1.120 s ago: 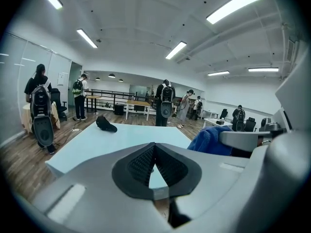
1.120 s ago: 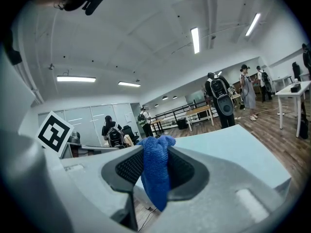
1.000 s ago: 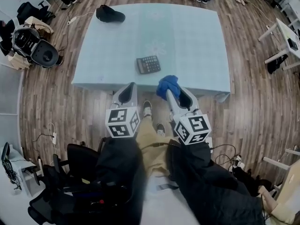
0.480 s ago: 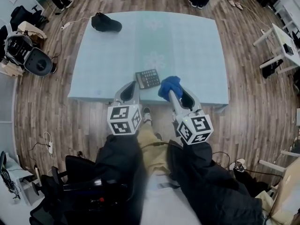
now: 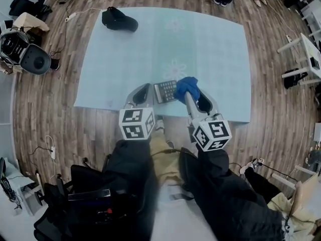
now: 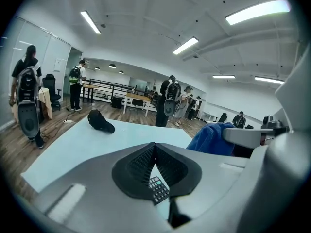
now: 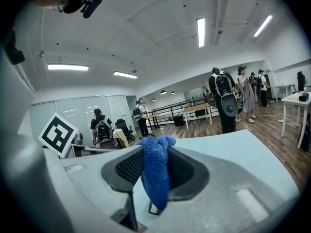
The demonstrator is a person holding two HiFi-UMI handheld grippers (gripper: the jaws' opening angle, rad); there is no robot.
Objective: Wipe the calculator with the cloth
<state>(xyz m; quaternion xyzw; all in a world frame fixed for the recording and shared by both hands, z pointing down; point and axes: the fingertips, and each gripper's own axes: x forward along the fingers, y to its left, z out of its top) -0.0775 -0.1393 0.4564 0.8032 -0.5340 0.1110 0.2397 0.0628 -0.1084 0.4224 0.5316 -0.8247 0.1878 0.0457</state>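
You're working in a big open lab hall: wood-plank floor [image 5: 45,119], ceiling strip lights [image 6: 187,45], white tables [image 5: 304,30], and people [image 6: 76,89] standing about wearing backpack rigs [image 6: 171,106].

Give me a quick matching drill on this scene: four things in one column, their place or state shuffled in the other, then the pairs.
Things:
1. calculator
2. cloth
3. cap
4. left tool

Place or state:
A. clamped in the right tool
B. at the far left corner of the table
C. jaws together, nothing held
D. lying flat at the near edge of the table

Pairs: 1-D, 2-A, 3-B, 4-C
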